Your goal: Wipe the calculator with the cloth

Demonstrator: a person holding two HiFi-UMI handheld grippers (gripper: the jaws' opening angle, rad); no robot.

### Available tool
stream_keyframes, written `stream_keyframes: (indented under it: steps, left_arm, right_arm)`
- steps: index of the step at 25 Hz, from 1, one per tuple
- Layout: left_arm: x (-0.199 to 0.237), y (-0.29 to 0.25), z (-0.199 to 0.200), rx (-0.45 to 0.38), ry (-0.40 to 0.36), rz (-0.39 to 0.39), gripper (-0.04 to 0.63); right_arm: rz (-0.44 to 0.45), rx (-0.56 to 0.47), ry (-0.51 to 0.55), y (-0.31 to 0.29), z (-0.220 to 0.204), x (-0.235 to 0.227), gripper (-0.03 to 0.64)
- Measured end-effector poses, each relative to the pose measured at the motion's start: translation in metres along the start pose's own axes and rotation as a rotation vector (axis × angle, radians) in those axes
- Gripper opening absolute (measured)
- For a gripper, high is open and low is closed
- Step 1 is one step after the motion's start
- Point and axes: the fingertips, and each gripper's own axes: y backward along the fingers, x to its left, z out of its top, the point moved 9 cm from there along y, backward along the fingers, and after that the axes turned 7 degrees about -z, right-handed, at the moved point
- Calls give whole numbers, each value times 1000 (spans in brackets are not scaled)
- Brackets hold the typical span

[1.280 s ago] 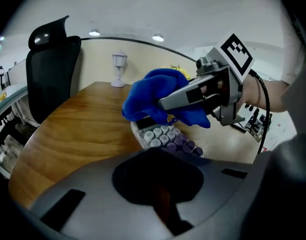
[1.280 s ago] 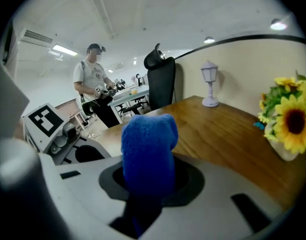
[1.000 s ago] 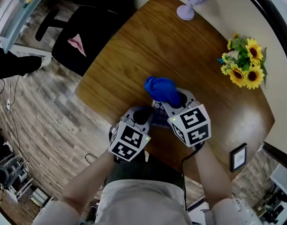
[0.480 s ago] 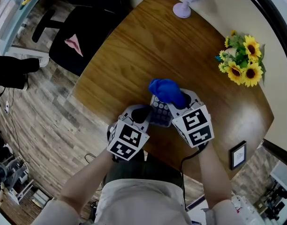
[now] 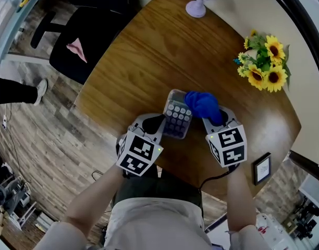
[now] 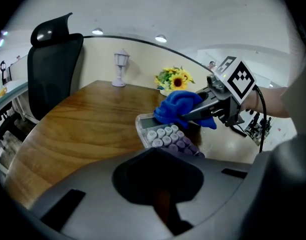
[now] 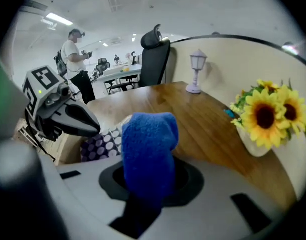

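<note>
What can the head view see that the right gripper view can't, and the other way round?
Only the head view shows the small picture frame near the table's edge, the pink item on the black chair, the plank floor, and the right gripper from outside.

Only the right gripper view shows the ceiling lights and the far desks across the room.

Both show the blue cloth in the right gripper's jaws, the calculator, the left gripper, the sunflowers, the little lamp and the wooden table.
</note>
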Motion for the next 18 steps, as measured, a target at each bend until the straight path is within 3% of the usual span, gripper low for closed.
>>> stream_keyframes:
  steps: [3, 8, 12, 18]
  left_arm:
    - [1, 1, 0, 4, 1, -8, 2]
    - [0, 1, 0, 4, 0, -6, 2]
    - [0, 1, 0, 8, -3, -1, 2]
    - [0, 0, 1, 6, -14, 4, 2]
  right_arm:
    - [35, -81, -35, 10, 19, 7, 98]
    - [186, -189, -79, 1, 57, 40, 100]
    - [251, -146, -70, -22, 57, 69, 100]
    - [228, -99, -36, -22, 35, 73, 100]
